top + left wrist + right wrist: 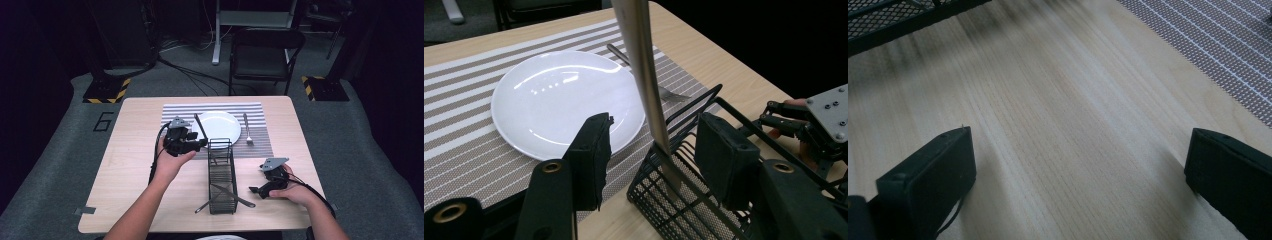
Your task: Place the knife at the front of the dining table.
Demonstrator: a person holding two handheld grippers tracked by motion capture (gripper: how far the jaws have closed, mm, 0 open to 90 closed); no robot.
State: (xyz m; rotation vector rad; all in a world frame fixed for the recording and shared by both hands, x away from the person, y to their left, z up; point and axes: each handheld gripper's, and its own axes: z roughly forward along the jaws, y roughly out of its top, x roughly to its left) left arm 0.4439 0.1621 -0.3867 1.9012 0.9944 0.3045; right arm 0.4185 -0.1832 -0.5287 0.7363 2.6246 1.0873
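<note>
My left gripper (651, 150) stands over the far end of the wire basket (222, 175), its jaws half apart. A knife (644, 75) leans up between them, its low end in the basket (684, 200); I see a gap on both sides, so no pad seems to press on it. Just beyond lies the white plate (564, 95) on the striped mat (260, 145), with a fork (247, 129) past the plate. More cutlery (240, 201) sticks out of the basket's near end. My right gripper (261, 189) rests on the bare table (1058, 125), right of the basket, jaws wide apart with nothing between.
</note>
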